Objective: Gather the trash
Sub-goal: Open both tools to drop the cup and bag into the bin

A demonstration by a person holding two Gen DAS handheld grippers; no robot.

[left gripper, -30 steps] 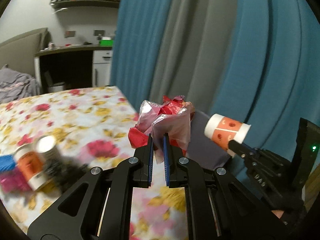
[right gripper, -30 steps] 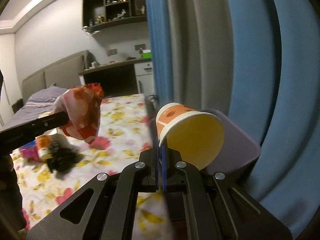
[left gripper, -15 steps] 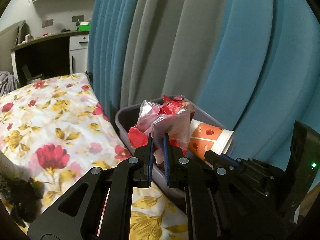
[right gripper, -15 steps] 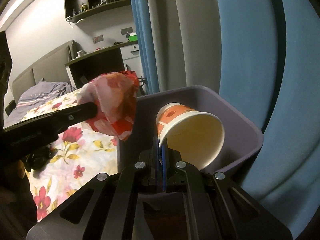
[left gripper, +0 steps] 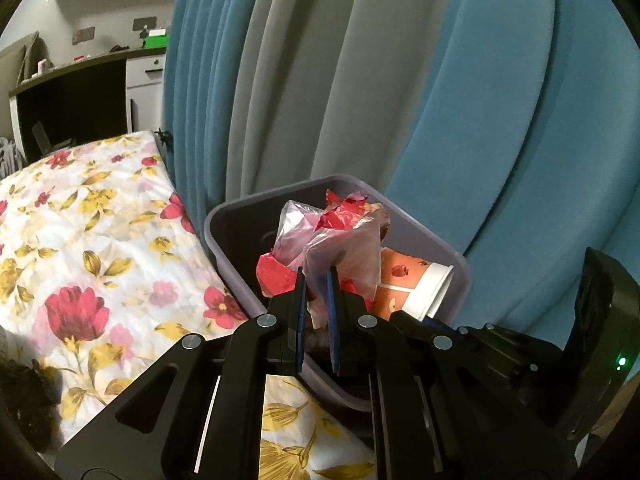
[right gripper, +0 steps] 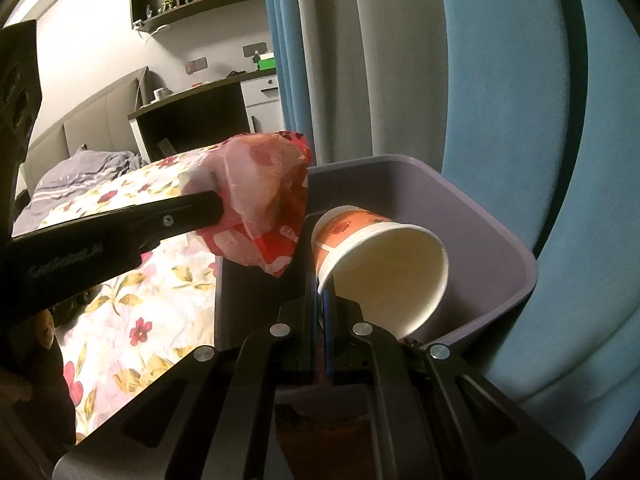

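My left gripper [left gripper: 316, 276] is shut on a crumpled red and clear plastic wrapper [left gripper: 332, 240] and holds it over the open grey-purple bin [left gripper: 224, 216]. My right gripper [right gripper: 321, 284] is shut on the rim of an orange paper cup [right gripper: 360, 232], held tilted over the same bin [right gripper: 492, 236]. The cup [left gripper: 404, 284] shows just right of the wrapper in the left wrist view. The wrapper [right gripper: 260, 196] and the left gripper's finger [right gripper: 180, 212] show at the left of the right wrist view.
The bin stands against blue and grey curtains [left gripper: 360, 80], at the edge of a bed with a floral sheet [left gripper: 80, 240]. A dark object [left gripper: 24, 396] lies on the sheet at lower left. A desk [right gripper: 192, 120] and shelves stand at the far wall.
Both grippers have moved from over the bed to above the bin, carrying the wrapper and the cup. The bin now fills more of both views.
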